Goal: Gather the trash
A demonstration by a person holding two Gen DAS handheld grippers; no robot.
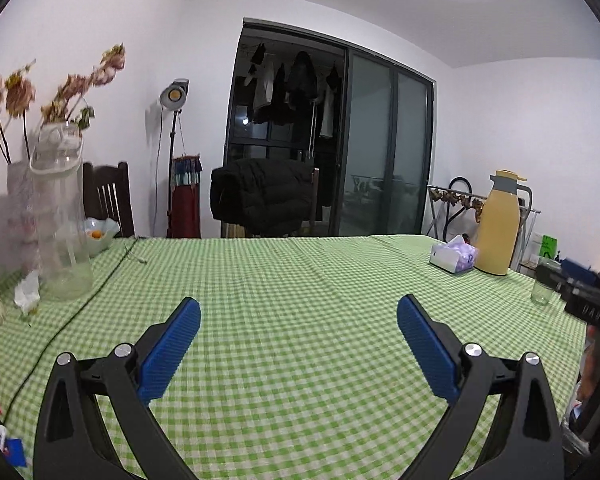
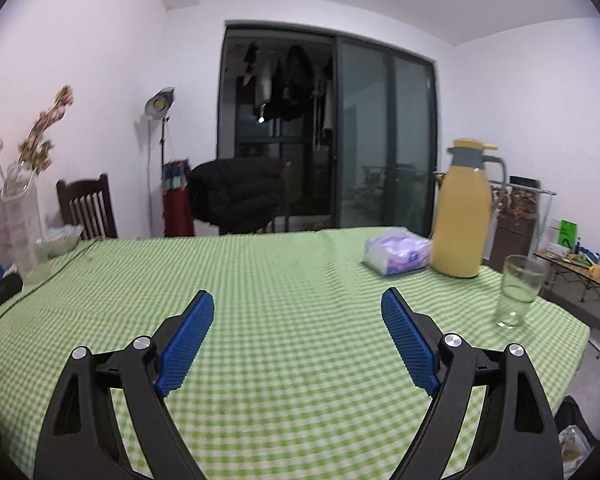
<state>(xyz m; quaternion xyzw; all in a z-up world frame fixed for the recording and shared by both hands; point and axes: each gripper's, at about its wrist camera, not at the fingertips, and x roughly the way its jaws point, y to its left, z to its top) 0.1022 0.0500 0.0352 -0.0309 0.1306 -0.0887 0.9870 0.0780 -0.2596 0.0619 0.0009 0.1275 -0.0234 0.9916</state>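
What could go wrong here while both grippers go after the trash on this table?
The crumpled tissue lies against the clear pitcher and flower vases; reaching with the open left gripper could tip them. A black cable crosses the cloth and may snag. The empty glass stands near the table's edge, beside the open right gripper.

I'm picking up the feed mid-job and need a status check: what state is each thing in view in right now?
Left gripper: open, empty.
Right gripper: open, empty.
Yellow thermos jug: upright, lid on.
Clear drinking glass: upright, looks empty.
Purple tissue pack: lying flat beside the jug.
Clear plastic pitcher: upright, lid on.
Crumpled white paper: lying beside the pitcher.
Green checked tablecloth: spread flat.
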